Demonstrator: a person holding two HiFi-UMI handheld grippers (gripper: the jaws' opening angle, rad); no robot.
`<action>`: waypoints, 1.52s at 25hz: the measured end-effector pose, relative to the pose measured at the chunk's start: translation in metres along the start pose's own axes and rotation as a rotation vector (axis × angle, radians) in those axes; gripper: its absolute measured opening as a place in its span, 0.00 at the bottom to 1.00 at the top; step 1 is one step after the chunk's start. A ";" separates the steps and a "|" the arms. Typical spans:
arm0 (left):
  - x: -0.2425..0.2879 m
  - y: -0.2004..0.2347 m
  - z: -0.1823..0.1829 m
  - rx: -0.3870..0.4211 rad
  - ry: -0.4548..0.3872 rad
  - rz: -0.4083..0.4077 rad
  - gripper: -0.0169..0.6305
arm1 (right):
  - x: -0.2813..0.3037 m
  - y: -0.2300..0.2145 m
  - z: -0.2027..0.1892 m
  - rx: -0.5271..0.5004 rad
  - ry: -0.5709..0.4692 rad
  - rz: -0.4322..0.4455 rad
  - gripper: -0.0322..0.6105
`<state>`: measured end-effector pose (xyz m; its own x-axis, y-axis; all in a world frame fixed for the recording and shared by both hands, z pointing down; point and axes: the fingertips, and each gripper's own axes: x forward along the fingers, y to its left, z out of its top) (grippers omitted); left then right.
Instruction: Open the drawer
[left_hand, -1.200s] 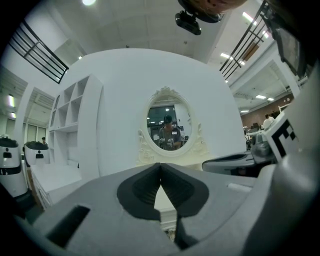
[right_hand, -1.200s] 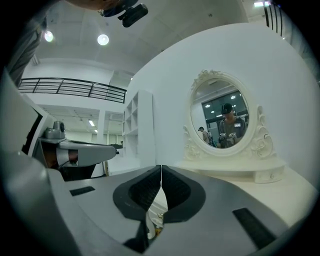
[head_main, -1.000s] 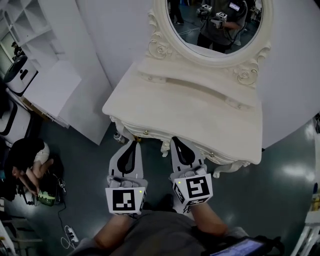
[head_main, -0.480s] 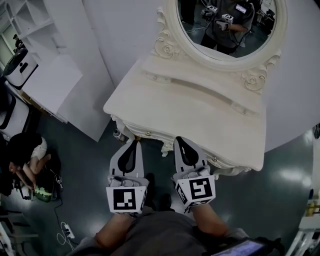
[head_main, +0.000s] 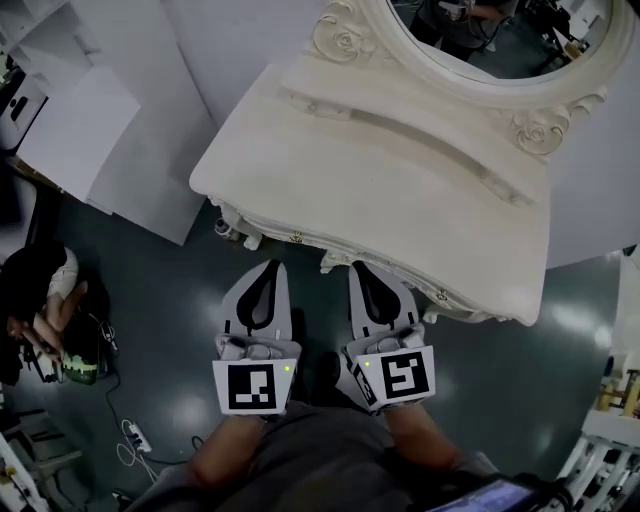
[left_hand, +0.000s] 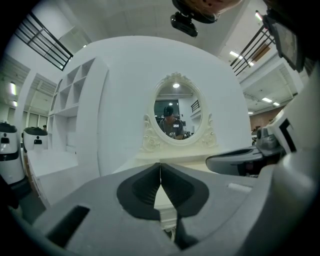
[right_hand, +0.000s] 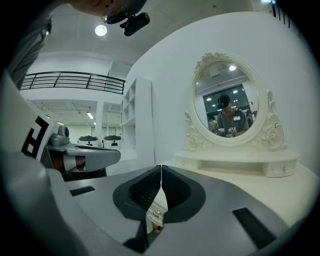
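Observation:
A cream dressing table fills the upper head view. Its drawer front lies under the overhanging front edge, where small brass knobs show. My left gripper is just short of that edge, near the left knob, with its jaws shut on nothing. My right gripper hangs beside it, also shut and empty. In the left gripper view the left gripper points at the table and mirror. In the right gripper view a brass knob shows just below the right gripper.
An oval carved mirror rises at the table's back, over a low raised shelf. White shelving stands to the left. A person crouches on the dark floor at far left, with a cable and power strip nearby.
Both grippers have sunk, and their tips now sit a little back from the table's front edge instead of under it. The jaws stay shut. The head view has tilted down, cutting off most of the mirror.

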<state>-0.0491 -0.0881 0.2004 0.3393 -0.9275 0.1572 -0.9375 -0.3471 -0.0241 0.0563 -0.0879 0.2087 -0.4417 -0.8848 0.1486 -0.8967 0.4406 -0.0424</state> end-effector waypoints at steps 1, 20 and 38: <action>0.004 0.002 -0.009 -0.012 0.014 -0.003 0.05 | 0.003 0.001 -0.007 -0.001 0.014 -0.001 0.07; 0.054 0.004 -0.167 -0.004 0.201 -0.090 0.05 | 0.034 0.005 -0.150 0.067 0.223 -0.015 0.07; 0.109 0.002 -0.232 -0.034 0.123 -0.119 0.42 | 0.022 -0.011 -0.213 0.119 0.328 -0.059 0.07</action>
<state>-0.0314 -0.1578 0.4468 0.4382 -0.8553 0.2764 -0.8939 -0.4469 0.0345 0.0621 -0.0797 0.4231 -0.3740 -0.8035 0.4631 -0.9258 0.3526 -0.1360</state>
